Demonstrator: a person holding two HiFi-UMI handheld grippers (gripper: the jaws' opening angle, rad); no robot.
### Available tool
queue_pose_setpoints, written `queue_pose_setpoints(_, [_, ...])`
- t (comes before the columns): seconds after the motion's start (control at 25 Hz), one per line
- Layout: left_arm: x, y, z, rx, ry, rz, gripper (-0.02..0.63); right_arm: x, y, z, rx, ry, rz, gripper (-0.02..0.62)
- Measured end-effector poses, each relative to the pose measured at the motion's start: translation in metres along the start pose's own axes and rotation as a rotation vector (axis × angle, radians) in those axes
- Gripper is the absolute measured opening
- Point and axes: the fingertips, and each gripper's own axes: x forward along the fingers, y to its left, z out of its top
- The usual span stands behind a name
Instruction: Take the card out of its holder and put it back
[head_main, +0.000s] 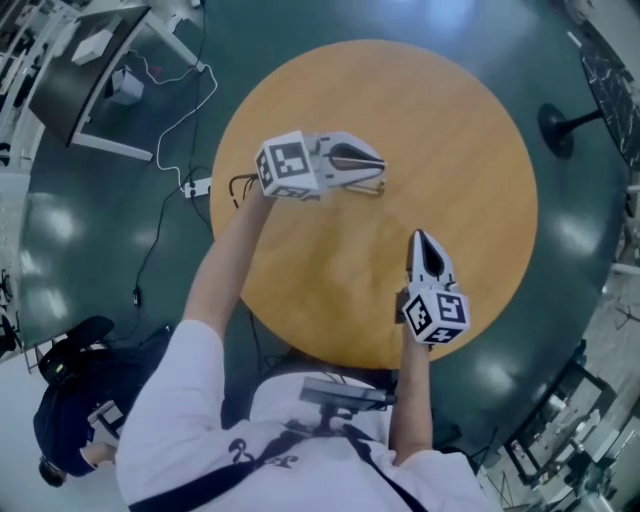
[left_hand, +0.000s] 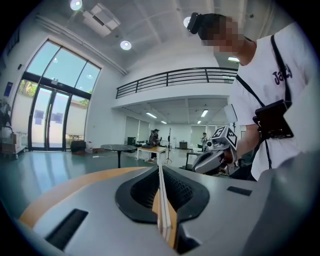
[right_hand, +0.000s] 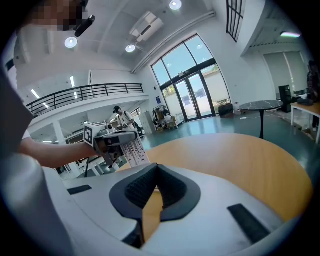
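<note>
My left gripper (head_main: 378, 166) hangs over the left part of the round wooden table (head_main: 450, 130), shut on the card holder (head_main: 366, 187). In the left gripper view the holder (left_hand: 161, 200) shows edge-on as thin white layers pinched between the black pads. From the right gripper view it is a flat white piece with rows of dark print (right_hand: 134, 153), hanging below the left gripper (right_hand: 131, 141) and lifted off the table. My right gripper (head_main: 418, 238) sits lower right of it, apart, above the table's near side. Its pads (right_hand: 172, 192) meet at the tips with nothing between them.
A dark loop, perhaps a lanyard (head_main: 238, 186), lies at the table's left edge. On the dark green floor are a power strip with a cable (head_main: 197, 186), a desk (head_main: 90, 70) at upper left and a black stand base (head_main: 556, 128) at right. My torso is at the table's near edge.
</note>
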Motion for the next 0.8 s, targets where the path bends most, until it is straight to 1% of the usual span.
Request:
queue_pose_setpoints(0.08, [-0.007, -0.002, 0.008, 0.007, 0.016, 0.058, 0.026, -0.003, 0.003, 0.006, -0.012, -0.020, 0.002, 0.014])
queue_pose_setpoints(0.2, [-0.022, -0.008, 0.018, -0.006, 0.047, 0.180, 0.026, -0.011, 0.014, 0.012, -0.037, -0.038, 0.001, 0.014])
queue_pose_setpoints(0.36, [-0.047, -0.018, 0.028, -0.092, 0.017, 0.352, 0.026, -0.024, 0.031, 0.019, -0.081, -0.066, 0.006, 0.014])
queue_pose_setpoints(0.44, [-0.058, -0.027, 0.030, -0.114, 0.013, 0.427, 0.027, -0.030, 0.038, 0.022, -0.096, -0.082, 0.012, 0.014])
queue_pose_setpoints(0.6, [-0.075, -0.055, 0.038, -0.115, -0.009, 0.551, 0.027, -0.042, 0.052, 0.028, -0.115, -0.117, 0.024, 0.014])
queue_pose_setpoints(0.8, [-0.099, -0.078, 0.044, -0.072, -0.011, 0.769, 0.026, -0.051, 0.075, 0.037, -0.143, -0.160, 0.043, 0.014])
